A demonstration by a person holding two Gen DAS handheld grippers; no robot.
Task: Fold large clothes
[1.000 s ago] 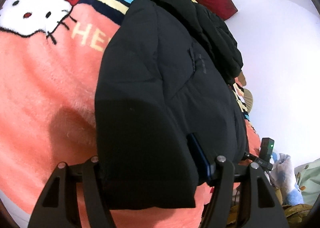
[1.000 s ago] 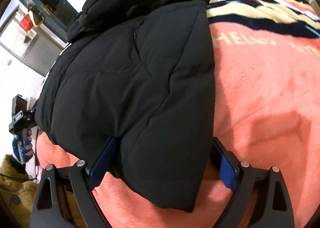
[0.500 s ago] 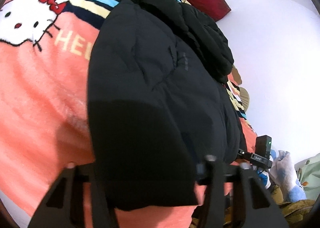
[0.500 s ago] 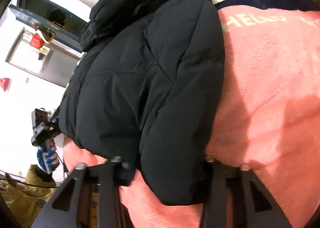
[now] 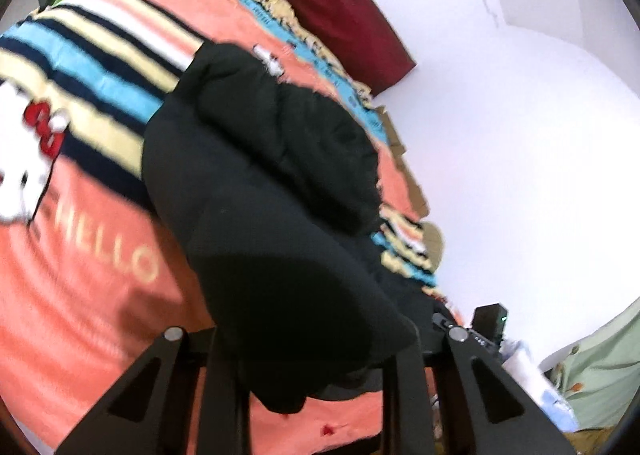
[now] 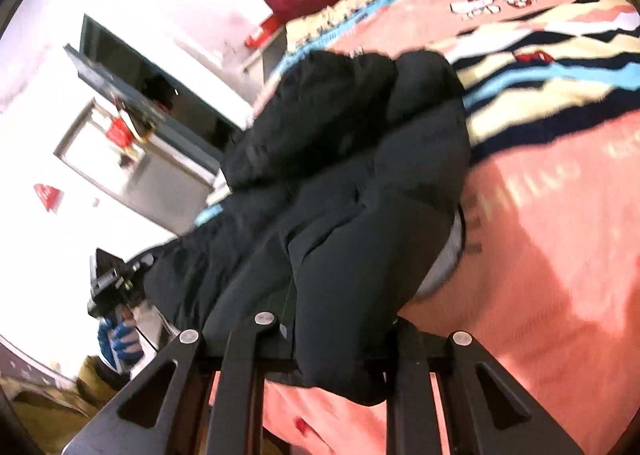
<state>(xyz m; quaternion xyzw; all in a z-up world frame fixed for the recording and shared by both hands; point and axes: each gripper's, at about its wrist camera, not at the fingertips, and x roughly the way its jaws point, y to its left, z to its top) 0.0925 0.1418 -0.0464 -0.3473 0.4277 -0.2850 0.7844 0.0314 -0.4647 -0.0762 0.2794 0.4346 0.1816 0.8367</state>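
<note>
Pink fleece blanket [image 5: 80, 295] with cartoon print and navy, blue and cream stripes covers the bed; a dark red pillow [image 5: 340, 11] lies at its head, toward 12 o'clock in both views. White wall fills the 3 o'clock side of the left wrist view.

Black padded jacket [image 5: 260, 183] lies on the blanket, its hood end bunched toward 12 o'clock. Near hem is raised off the blanket at 6 o'clock in both views.

Left gripper [image 5: 312, 387]: clenched on the jacket hem, fabric bulging out between the two fingers. Right gripper [image 6: 328, 375]: likewise clamped on a thick fold of hem.

Left wrist view alone shows the "HELLO" lettering [image 5: 100, 251] at 9 o'clock, and pale green fabric [image 5: 600, 367] at 4 o'clock. Part of the right-hand tool is visible there at 4 o'clock.

Right wrist view alone shows a dark-framed cabinet [image 6: 152, 95] at 10 o'clock, a grey lining patch [image 6: 444, 263] under the jacket edge at 3 o'clock, and the left hand [image 6: 120, 339], in a blue glove, at 8 o'clock.

Both views are motion-blurred.
</note>
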